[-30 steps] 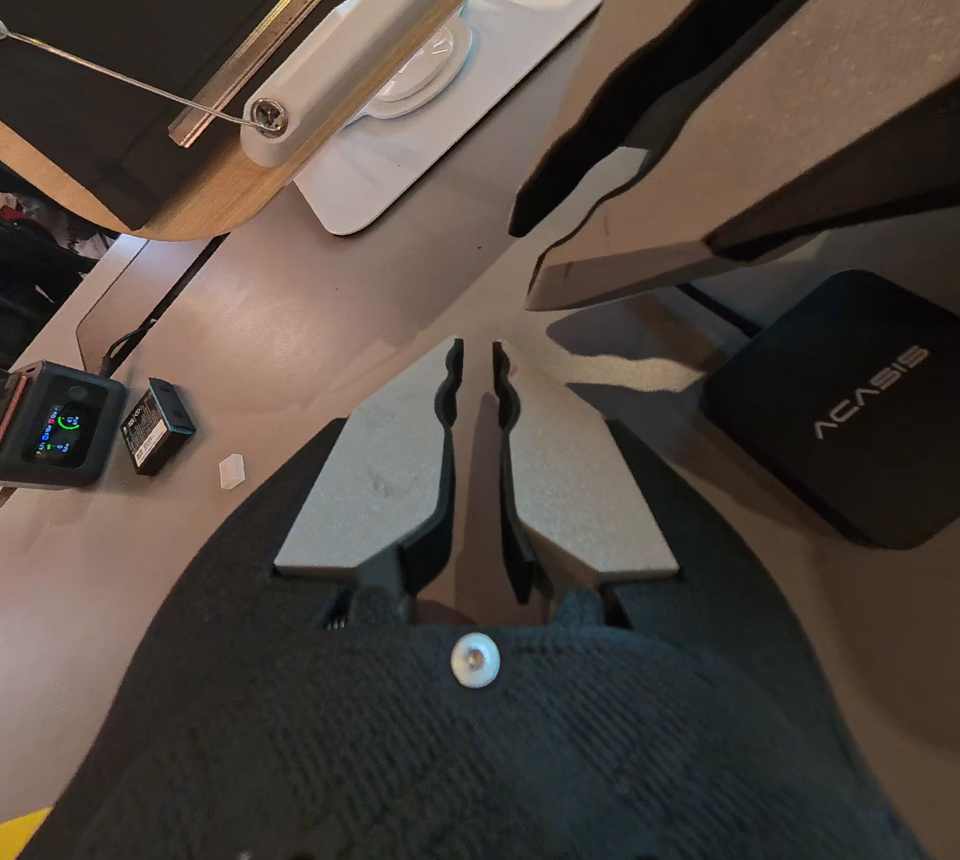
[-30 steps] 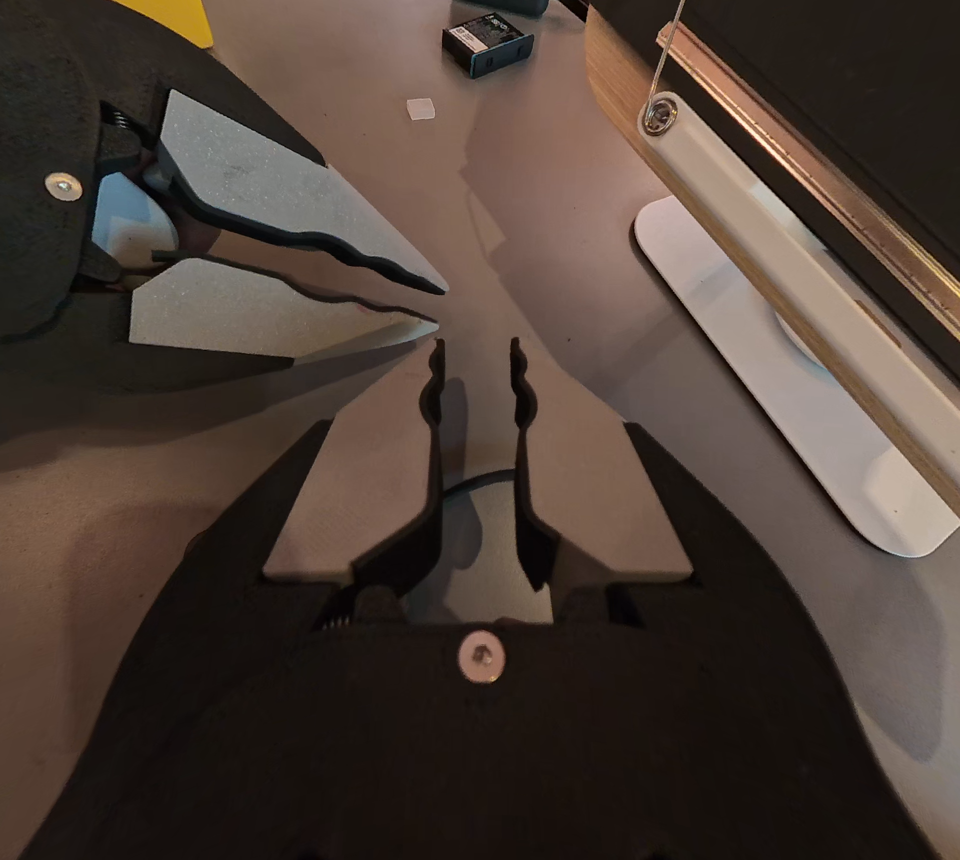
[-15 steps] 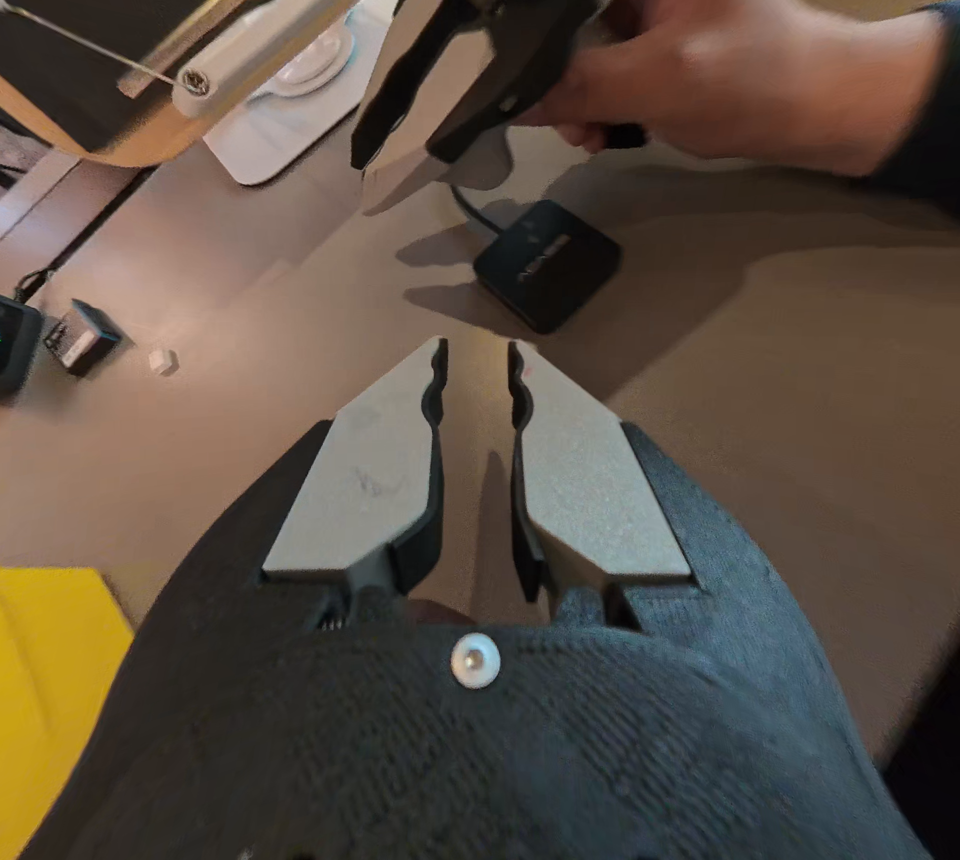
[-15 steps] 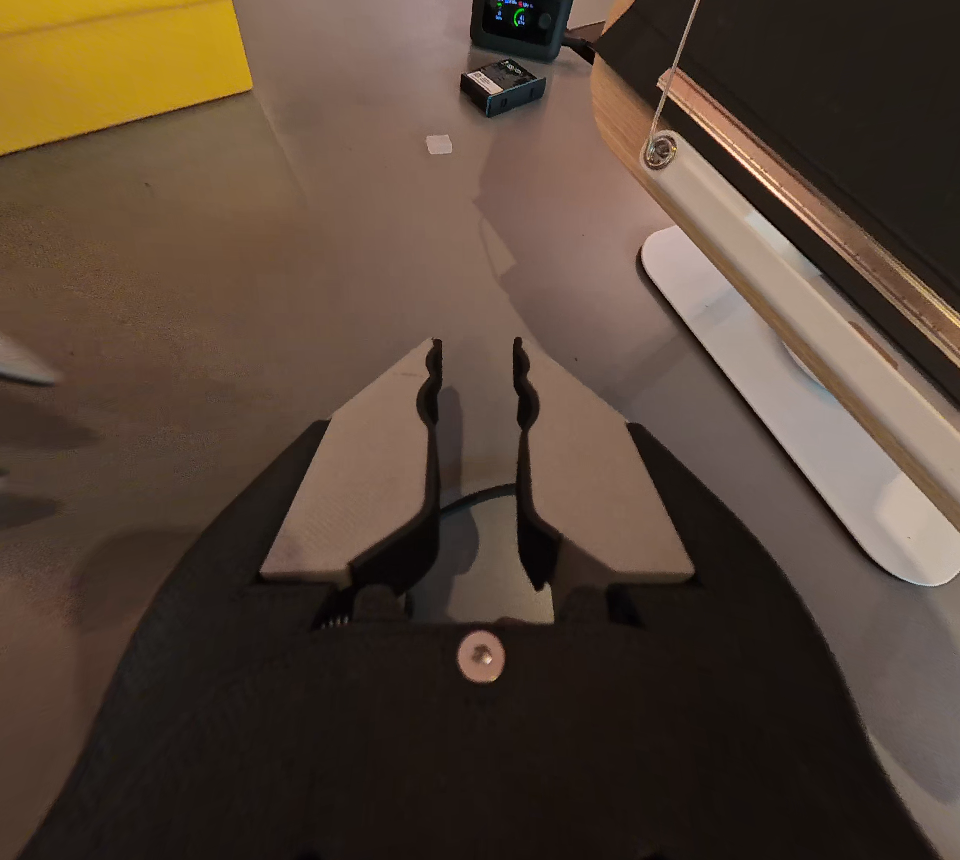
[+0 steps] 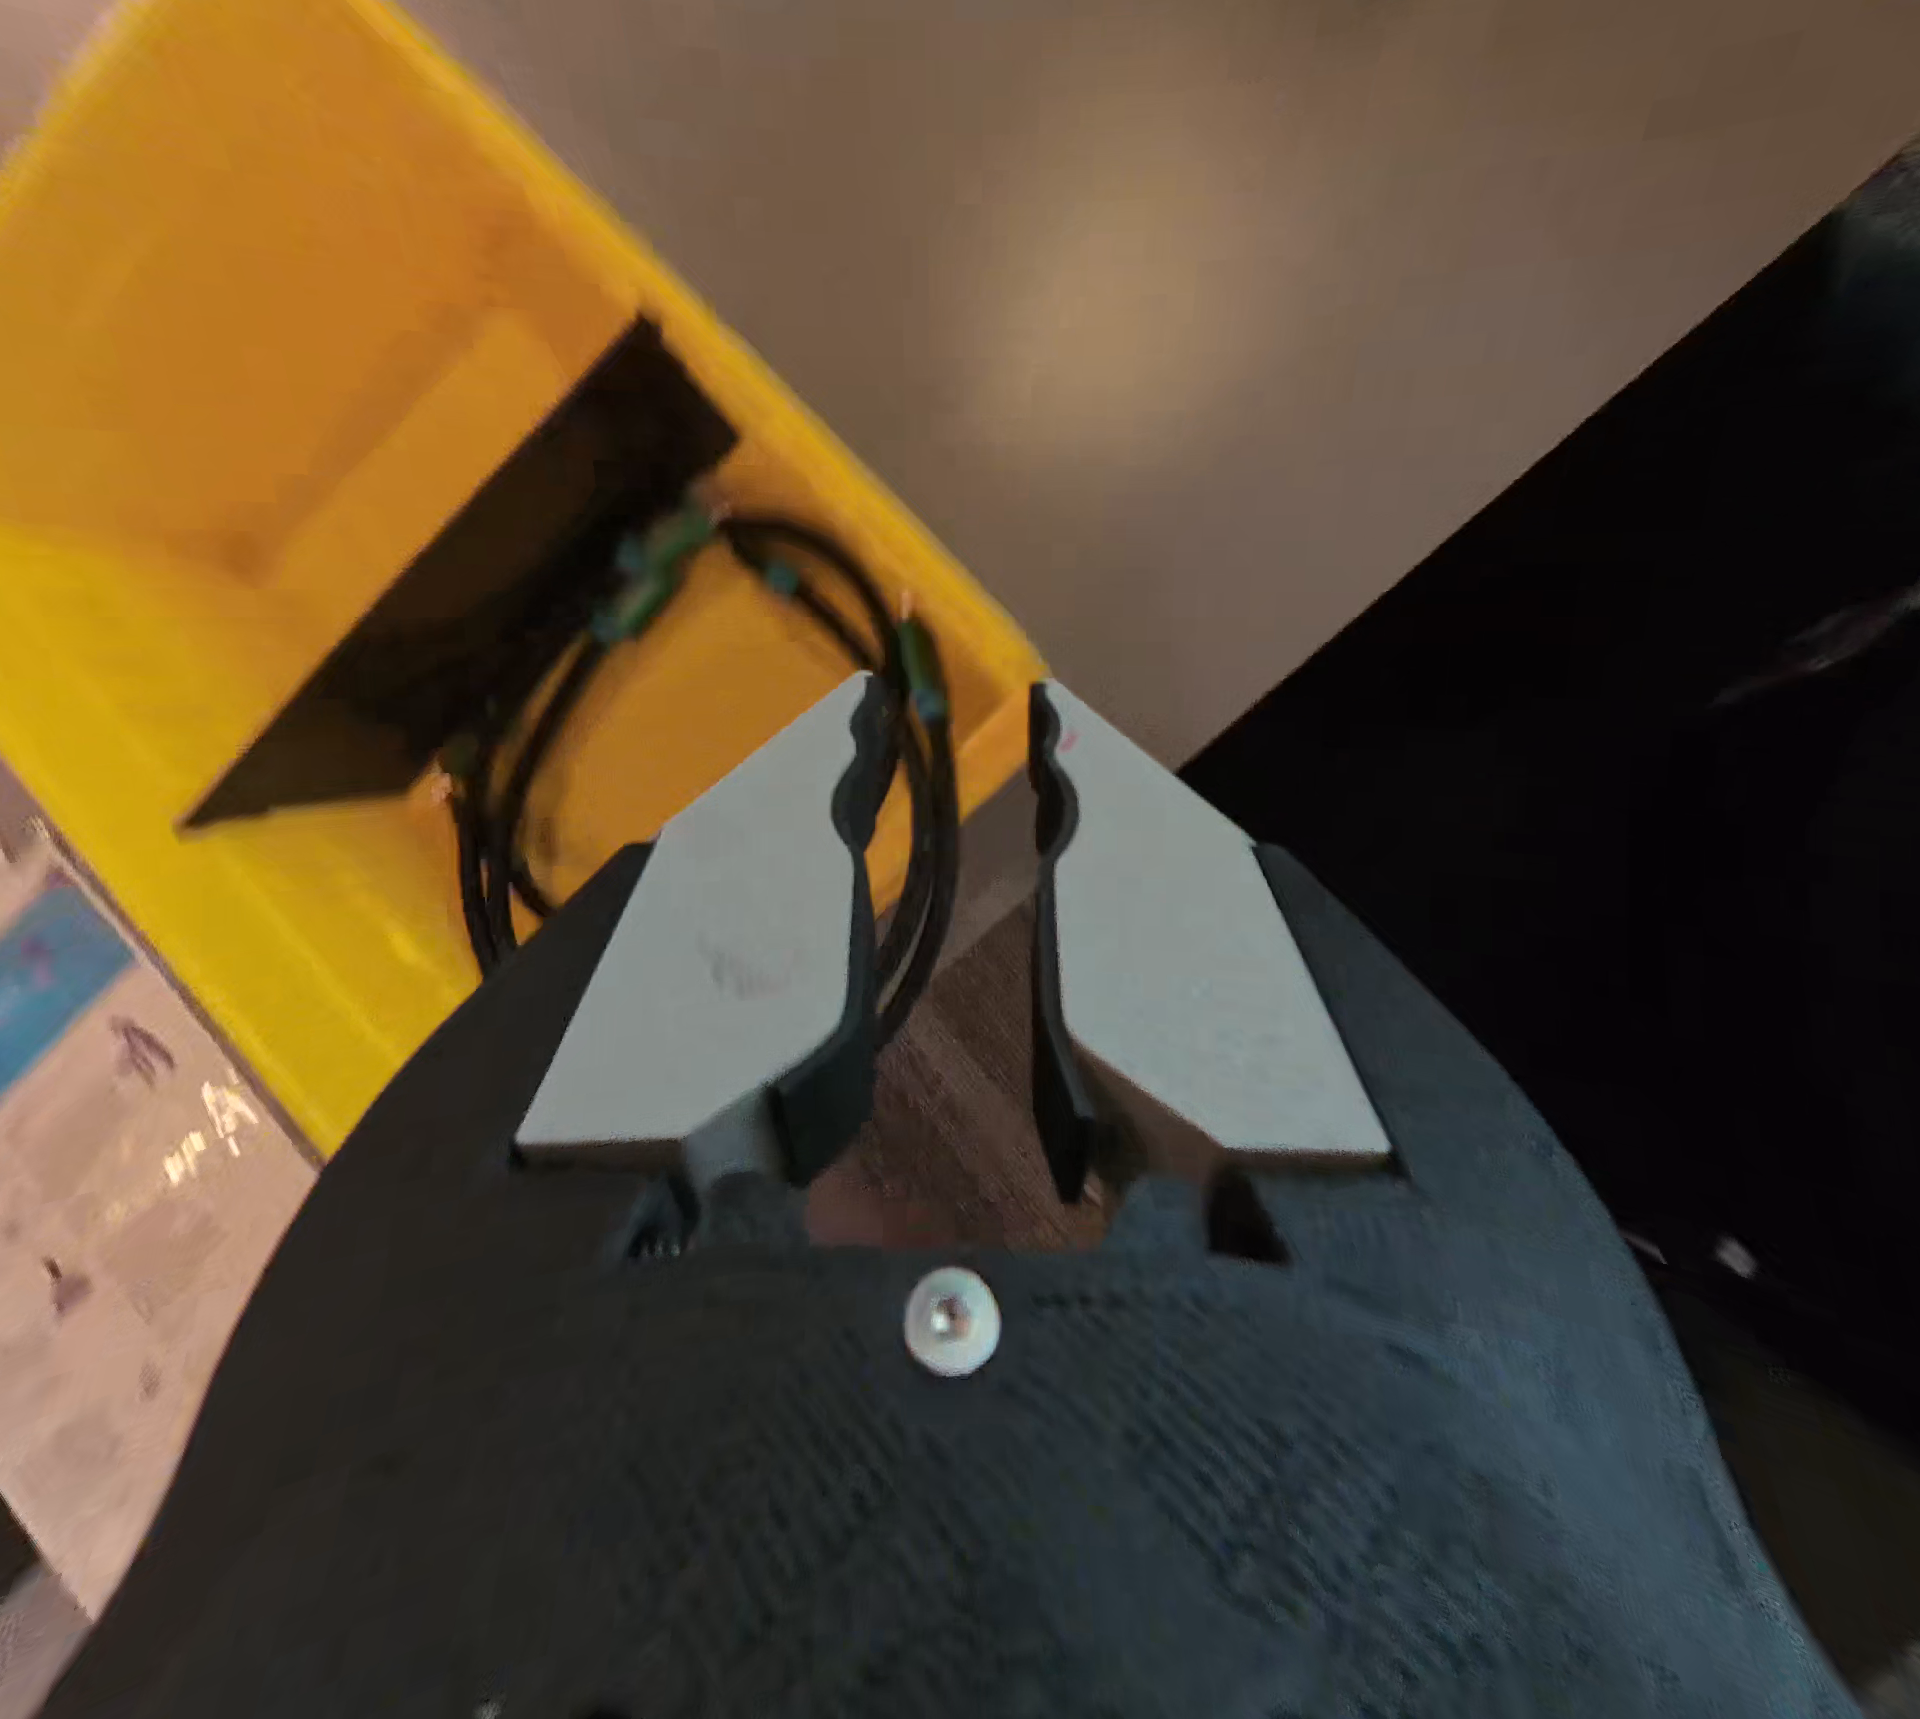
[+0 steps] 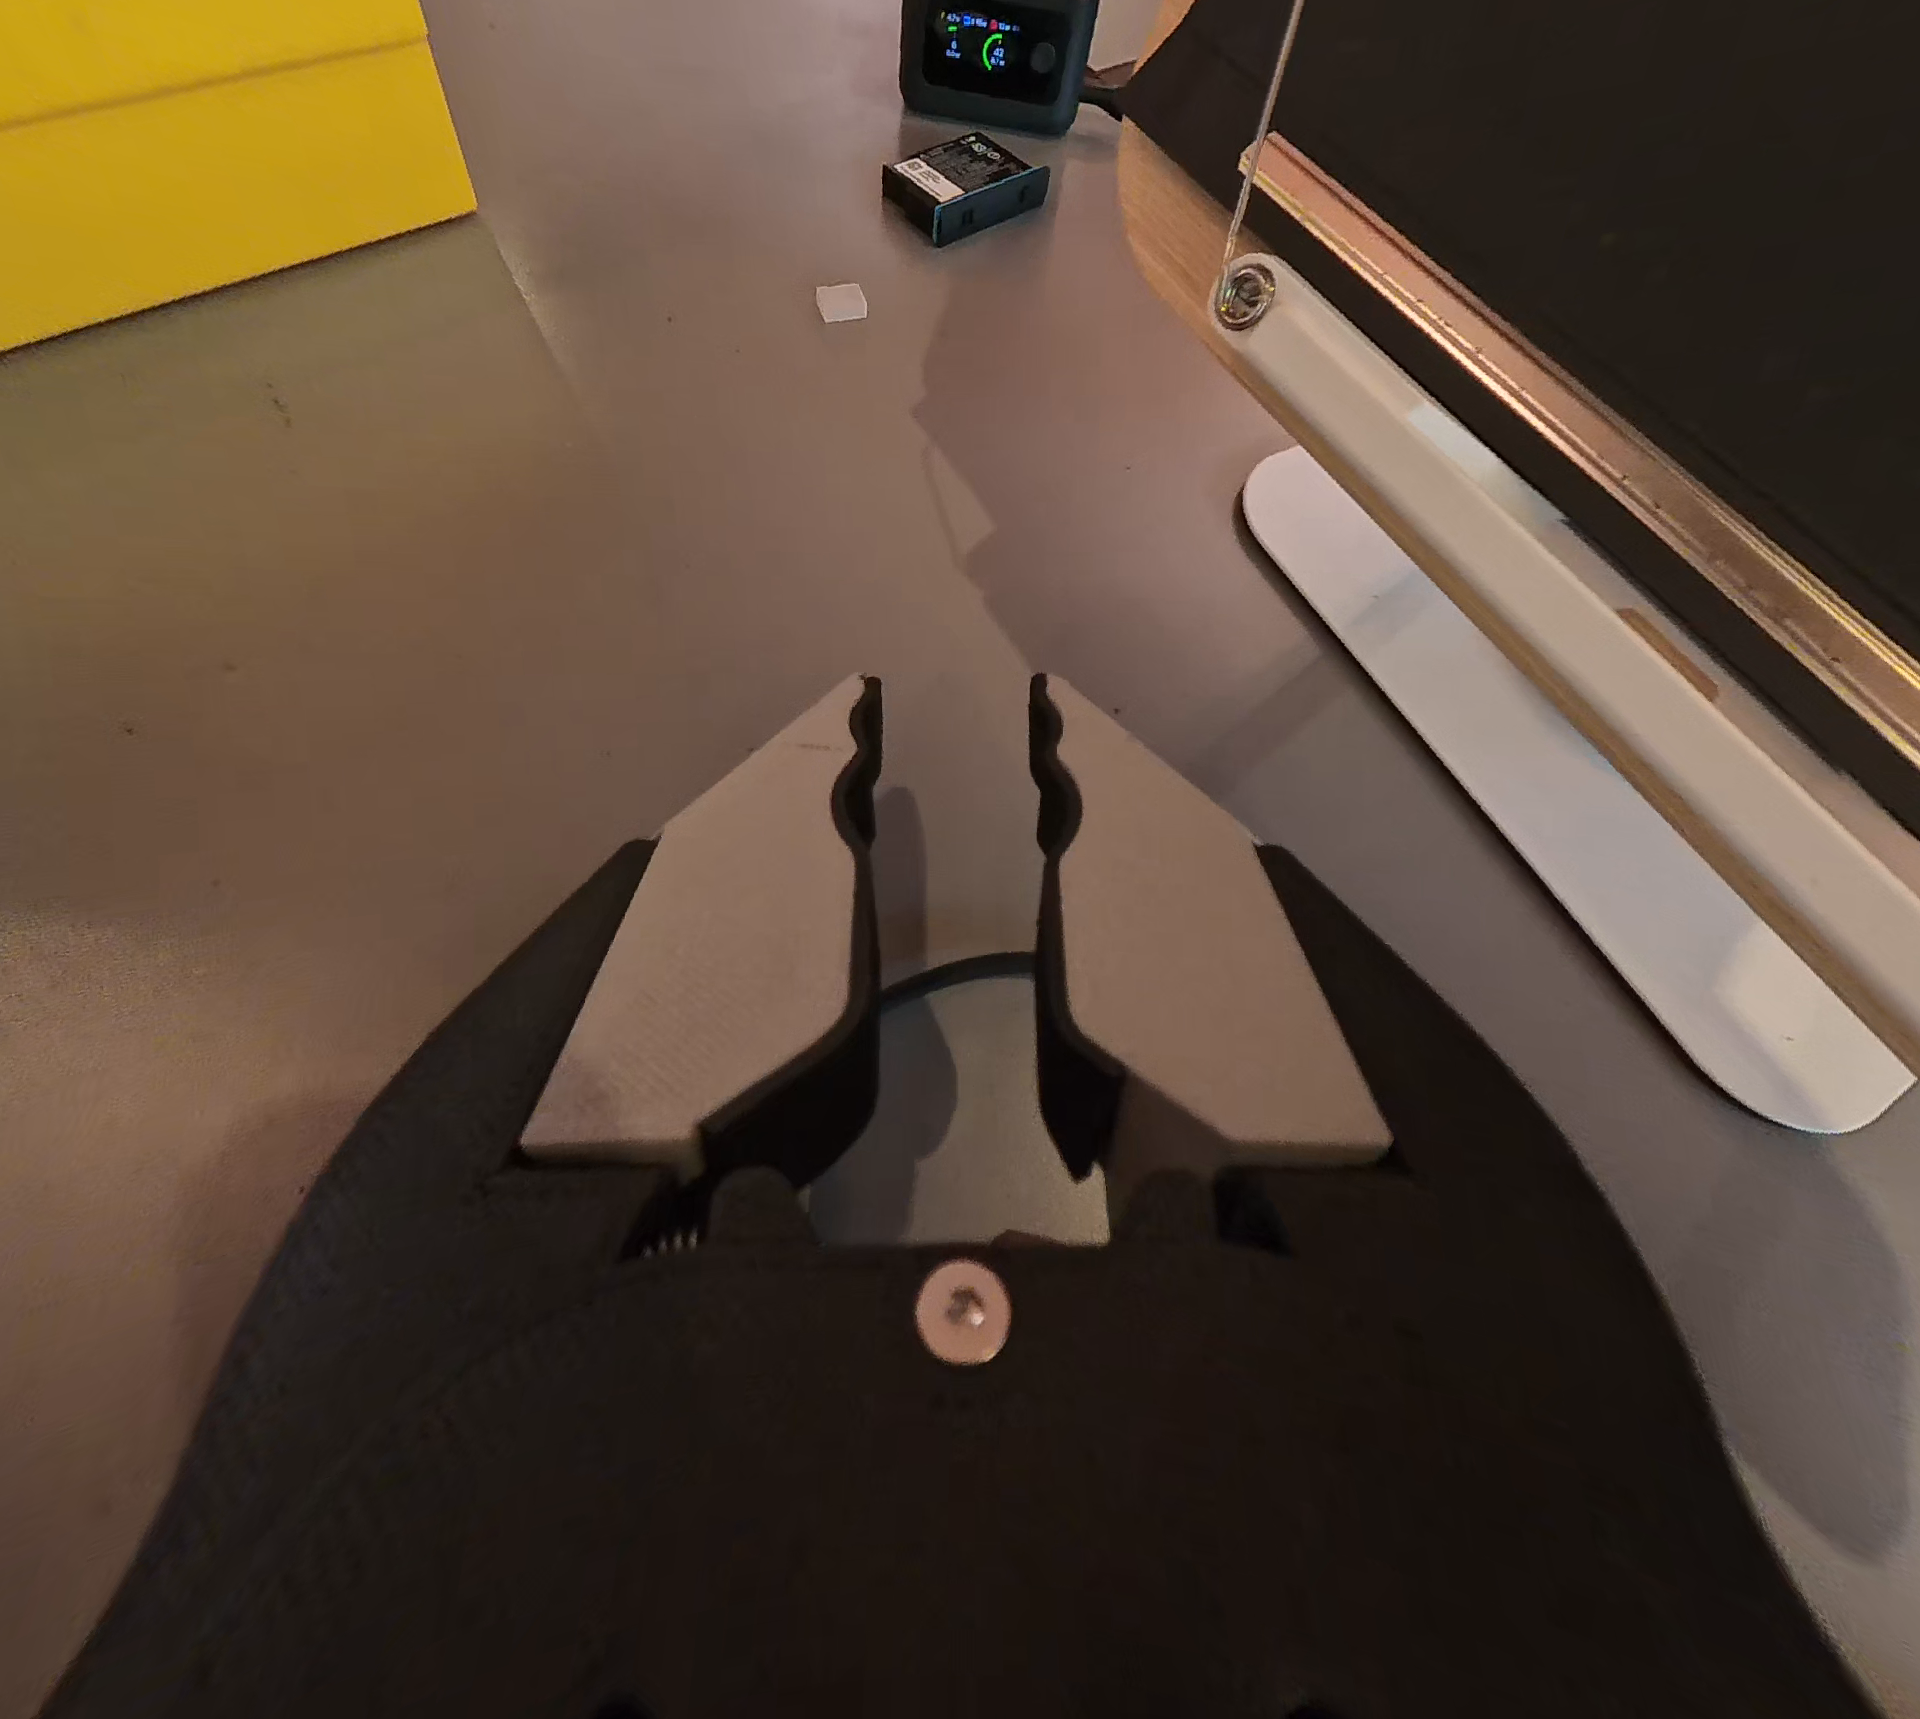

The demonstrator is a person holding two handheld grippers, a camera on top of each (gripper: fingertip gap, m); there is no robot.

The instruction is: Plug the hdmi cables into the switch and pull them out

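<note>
Coiled black HDMI cables [image 5: 914, 796] lie inside the yellow plastic bin [image 5: 312, 339], at its 4 o'clock corner; a black rectangular battery [image 6: 964, 186] sits at 6 o'clock of the dark charger box [image 6: 997, 48].

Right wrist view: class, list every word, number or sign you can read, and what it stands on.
Charger screen: small coloured figures beside a green arc; not quoted here.
Battery label: print too small to read.
No other writing shows.
</note>
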